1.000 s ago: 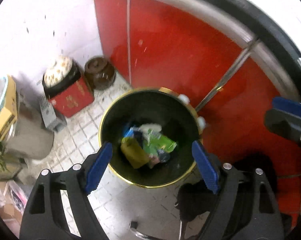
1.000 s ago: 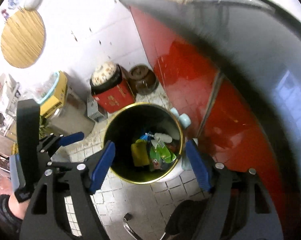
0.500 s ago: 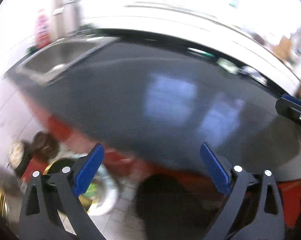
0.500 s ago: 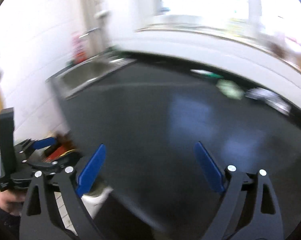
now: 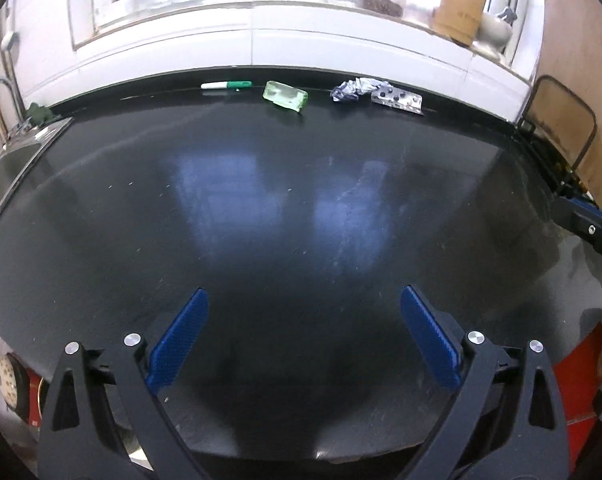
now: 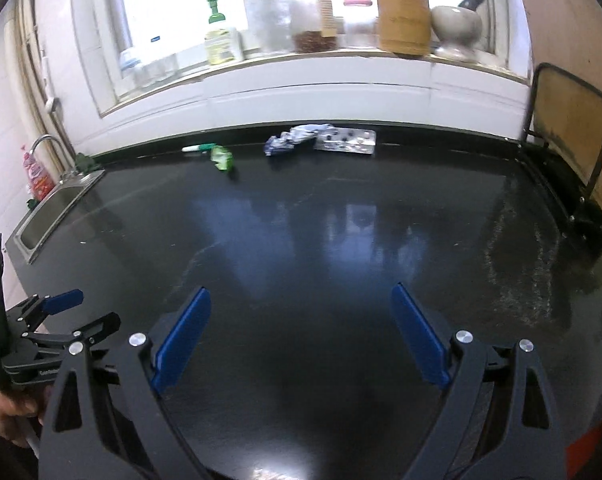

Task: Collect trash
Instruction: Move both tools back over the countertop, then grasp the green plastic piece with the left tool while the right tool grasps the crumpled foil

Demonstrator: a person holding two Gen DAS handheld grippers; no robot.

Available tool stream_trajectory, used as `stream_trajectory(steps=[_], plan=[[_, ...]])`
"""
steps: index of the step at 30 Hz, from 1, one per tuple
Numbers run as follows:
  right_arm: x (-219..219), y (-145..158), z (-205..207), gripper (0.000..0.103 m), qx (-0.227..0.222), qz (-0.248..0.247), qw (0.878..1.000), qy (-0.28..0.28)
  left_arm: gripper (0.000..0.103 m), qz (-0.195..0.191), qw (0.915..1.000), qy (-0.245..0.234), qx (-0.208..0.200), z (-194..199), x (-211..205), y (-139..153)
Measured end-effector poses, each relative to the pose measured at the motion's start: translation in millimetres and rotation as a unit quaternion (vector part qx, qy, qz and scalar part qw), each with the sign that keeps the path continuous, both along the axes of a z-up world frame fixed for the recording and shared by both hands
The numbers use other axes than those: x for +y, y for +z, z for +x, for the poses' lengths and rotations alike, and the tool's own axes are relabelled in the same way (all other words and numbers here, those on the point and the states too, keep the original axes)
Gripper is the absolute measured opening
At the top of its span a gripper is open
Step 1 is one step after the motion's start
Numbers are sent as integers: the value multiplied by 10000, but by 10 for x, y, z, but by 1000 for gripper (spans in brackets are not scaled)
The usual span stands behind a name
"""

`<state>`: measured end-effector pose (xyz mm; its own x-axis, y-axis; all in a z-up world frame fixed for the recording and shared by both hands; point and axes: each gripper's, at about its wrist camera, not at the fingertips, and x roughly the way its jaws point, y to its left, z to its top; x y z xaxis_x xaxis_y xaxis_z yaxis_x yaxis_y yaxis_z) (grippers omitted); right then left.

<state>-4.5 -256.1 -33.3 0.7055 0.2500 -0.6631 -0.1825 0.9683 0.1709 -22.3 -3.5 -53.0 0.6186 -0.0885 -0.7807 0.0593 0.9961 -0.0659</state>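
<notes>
Sink (image 5: 5, 160) cut off at left edge, right gripper (image 5: 589, 232) mostly out of frame at right, windowsill jars (image 6: 313, 28) blurred, blister pack (image 6: 347, 142) print unreadable

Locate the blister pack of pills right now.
The blister pack lies flat at the far edge of the black countertop, right of centre in both wrist views, touching or nearly touching the crumpled wrapper on its left.

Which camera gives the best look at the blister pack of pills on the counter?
The left wrist view: the blister pack is sharp there, its dark pills distinct, lying right of the crumpled wrapper. The right wrist view shows it too, but blurred by motion.
</notes>
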Motion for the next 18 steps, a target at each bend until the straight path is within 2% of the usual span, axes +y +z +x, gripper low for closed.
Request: stream_trajectory(steps=[5, 7, 13, 15, 18], plan=[[70, -5, 288, 88, 43, 19, 9999, 125, 94, 180, 9998, 22, 47, 379, -50, -16], [112, 9, 496, 88, 139, 188, 9995, 208, 94, 276, 9996, 44, 89, 595, -60, -23], [309, 83, 1538, 88, 386, 671, 9969, 163, 94, 465, 9986, 247, -35, 1524, -70, -39], [378, 67, 1900, 88, 446, 712, 9964, 84, 94, 278, 9990, 328, -98, 1891, -33, -50], [524, -60, 2554, 86, 670, 761, 9948, -27, 94, 105, 9988, 482, 76, 2364, 15, -142]])
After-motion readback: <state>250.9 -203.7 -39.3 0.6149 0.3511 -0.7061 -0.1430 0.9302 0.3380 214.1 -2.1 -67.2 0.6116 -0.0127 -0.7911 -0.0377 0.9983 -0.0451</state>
